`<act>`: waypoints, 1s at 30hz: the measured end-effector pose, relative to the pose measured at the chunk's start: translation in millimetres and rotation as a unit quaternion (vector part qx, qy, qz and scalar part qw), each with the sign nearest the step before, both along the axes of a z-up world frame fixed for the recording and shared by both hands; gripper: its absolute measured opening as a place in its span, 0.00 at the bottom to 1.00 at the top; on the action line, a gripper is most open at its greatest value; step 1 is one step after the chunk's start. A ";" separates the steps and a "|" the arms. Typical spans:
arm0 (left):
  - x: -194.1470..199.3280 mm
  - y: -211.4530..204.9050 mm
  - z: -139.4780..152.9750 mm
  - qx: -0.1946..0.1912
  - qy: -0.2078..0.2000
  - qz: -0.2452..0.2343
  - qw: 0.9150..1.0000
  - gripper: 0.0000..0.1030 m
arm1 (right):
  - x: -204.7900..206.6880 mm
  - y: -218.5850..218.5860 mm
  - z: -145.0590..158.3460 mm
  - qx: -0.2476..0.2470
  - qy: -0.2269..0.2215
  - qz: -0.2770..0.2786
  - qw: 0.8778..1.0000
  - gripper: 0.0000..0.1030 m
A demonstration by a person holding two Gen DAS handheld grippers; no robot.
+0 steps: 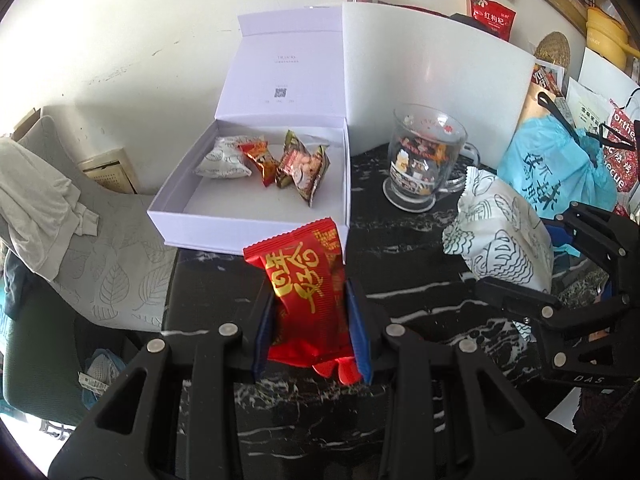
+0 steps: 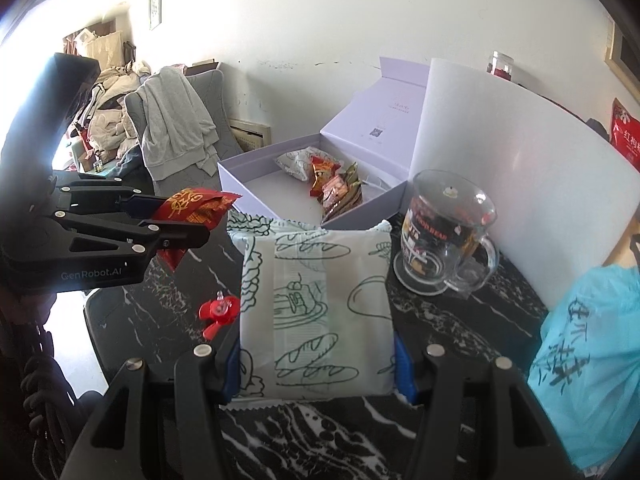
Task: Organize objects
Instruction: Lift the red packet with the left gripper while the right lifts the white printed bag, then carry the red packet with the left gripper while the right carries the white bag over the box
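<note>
Black marble table [image 1: 400, 240]: red packet [image 1: 308, 300] clamped between left hand-held gripper [image 1: 312, 336] fingers.

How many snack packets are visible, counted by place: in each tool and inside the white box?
Held in the left tool: 1, the red packet.
Held in the right tool: 1, the white bread-print packet.
Inside the white box: 4, one white packet, one red-orange packet, two brownish packets.
Total: 6
</note>
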State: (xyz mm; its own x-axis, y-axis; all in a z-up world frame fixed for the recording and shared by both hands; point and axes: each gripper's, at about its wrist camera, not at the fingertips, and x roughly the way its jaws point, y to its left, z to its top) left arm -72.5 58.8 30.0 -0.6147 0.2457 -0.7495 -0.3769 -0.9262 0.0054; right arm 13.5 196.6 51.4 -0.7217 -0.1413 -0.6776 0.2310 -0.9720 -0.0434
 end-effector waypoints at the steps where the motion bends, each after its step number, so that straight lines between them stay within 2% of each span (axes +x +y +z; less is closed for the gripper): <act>1: -3.3 -0.8 1.9 0.001 0.002 0.001 1.000 0.31 | -4.2 -0.5 1.4 0.001 0.001 0.002 1.000 0.58; 19: -68.0 -1.9 43.8 0.009 0.050 -0.007 0.999 0.31 | -65.6 -1.4 40.7 0.017 0.032 0.024 0.999 0.58; 30: -114.7 -5.5 59.5 0.008 0.069 0.000 0.998 0.31 | -120.3 1.4 62.6 0.010 0.049 0.038 0.998 0.58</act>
State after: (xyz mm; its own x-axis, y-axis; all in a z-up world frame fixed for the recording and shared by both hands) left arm -187.2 53.3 89.5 -0.7123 0.2569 -0.6532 -0.3734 -0.9267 0.0428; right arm -106.9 198.0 114.0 -0.7717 -0.1860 -0.6082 0.2982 -0.9505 -0.0877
